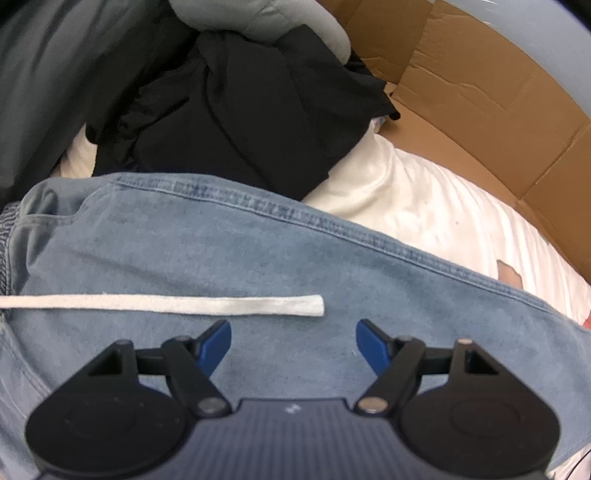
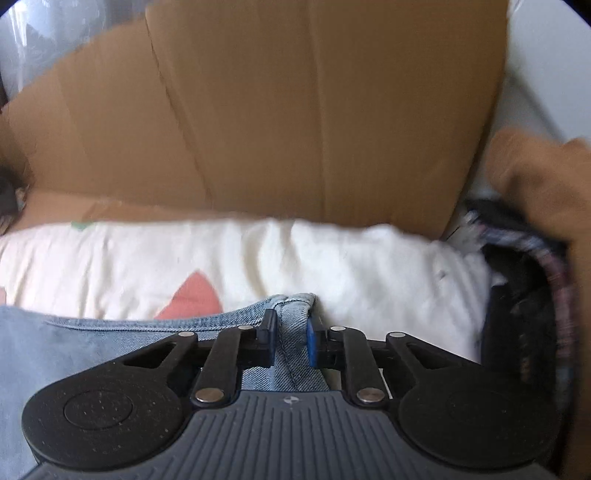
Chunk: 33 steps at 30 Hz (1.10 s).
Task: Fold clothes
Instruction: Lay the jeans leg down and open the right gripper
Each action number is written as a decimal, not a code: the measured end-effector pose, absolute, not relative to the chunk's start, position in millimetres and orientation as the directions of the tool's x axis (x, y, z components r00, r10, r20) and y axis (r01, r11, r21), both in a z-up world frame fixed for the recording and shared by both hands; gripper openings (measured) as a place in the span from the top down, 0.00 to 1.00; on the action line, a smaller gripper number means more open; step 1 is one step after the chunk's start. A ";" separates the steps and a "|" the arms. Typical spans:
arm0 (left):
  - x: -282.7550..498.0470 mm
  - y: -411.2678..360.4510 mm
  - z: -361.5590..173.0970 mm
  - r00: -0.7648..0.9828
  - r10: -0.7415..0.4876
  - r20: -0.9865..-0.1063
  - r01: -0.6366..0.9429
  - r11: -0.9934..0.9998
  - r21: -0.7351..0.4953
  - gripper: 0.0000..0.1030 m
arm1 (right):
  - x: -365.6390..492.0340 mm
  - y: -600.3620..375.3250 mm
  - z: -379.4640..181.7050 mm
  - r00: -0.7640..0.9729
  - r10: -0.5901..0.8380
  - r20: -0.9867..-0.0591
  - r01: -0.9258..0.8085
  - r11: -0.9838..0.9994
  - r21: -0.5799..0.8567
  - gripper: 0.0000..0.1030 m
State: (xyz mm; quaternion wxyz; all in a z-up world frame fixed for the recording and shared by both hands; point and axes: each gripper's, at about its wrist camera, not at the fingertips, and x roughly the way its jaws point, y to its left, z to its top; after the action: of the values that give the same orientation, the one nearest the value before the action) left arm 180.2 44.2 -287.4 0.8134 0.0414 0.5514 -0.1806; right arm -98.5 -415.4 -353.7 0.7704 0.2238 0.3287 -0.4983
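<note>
Light-blue denim shorts [image 1: 258,251] lie spread over a white bed sheet [image 1: 424,206], a white drawstring [image 1: 166,303] stretched flat across them. My left gripper [image 1: 293,332] hovers just above the denim, near the drawstring's free end, open with nothing between its blue fingers. In the right wrist view, my right gripper [image 2: 291,328] is shut on a bunched seam edge of the denim shorts [image 2: 293,304]. That fold stands up between the pads at the garment's border, with the sheet [image 2: 258,254] beyond it.
A heap of black clothes [image 1: 240,103] and a grey garment [image 1: 266,18] lie past the shorts. Flattened cardboard [image 1: 480,92] [image 2: 295,110] lines the far side. A plaid garment [image 2: 546,288] and brown fabric [image 2: 546,177] sit at the right.
</note>
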 end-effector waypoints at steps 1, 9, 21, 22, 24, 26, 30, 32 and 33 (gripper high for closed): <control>180.3 45.0 -286.2 0.336 -0.249 -0.908 0.340 0.932 -0.130 0.25 | -97.8 -412.7 -349.0 0.276 -0.642 -0.716 0.918 0.397 -0.002 0.86; 194.3 50.6 -272.5 0.386 -0.251 -0.888 0.336 0.934 -0.118 0.25 | -78.4 -426.9 -360.8 0.189 -0.638 -0.746 0.928 0.364 -0.076 0.83; 235.7 75.1 -270.8 0.428 -0.218 -0.877 0.327 0.942 -0.074 0.25 | -72.8 -400.0 -321.1 0.256 -0.677 -0.690 0.941 0.338 0.018 0.63; 235.9 74.1 -272.0 0.427 -0.220 -0.877 0.336 0.939 -0.071 0.25 | -69.0 -396.9 -318.1 0.276 -0.667 -0.692 0.935 0.352 0.034 0.63; 234.6 67.3 -275.4 0.424 -0.222 -0.878 0.364 0.929 -0.059 0.25 | -61.4 -388.2 -314.6 0.329 -0.632 -0.702 0.917 0.390 0.078 0.63; 230.4 58.5 -279.3 0.419 -0.226 -0.879 0.394 0.918 -0.048 0.25 | -52.7 -377.5 -314.7 0.382 -0.582 -0.718 0.893 0.433 0.123 0.63; 217.6 33.1 -292.6 0.392 -0.226 -0.892 0.499 0.867 -0.001 0.25 | -30.2 -350.6 -322.4 0.445 -0.495 -0.746 0.840 0.520 0.156 0.63; 216.7 24.9 -298.7 0.390 -0.214 -0.895 0.516 0.856 0.020 0.25 | -18.8 -337.6 -328.6 0.455 -0.467 -0.758 0.821 0.549 0.155 0.63; 218.7 22.9 -303.0 0.383 -0.211 -0.899 0.512 0.859 0.016 0.25 | -13.1 -331.1 -331.6 0.460 -0.453 -0.764 0.812 0.563 0.155 0.63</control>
State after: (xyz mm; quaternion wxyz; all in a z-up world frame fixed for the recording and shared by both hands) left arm 218.7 22.9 -303.0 0.8183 0.1476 0.5097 -0.2210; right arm -13.1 -331.1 -331.6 0.8139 0.2600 0.3451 -0.3884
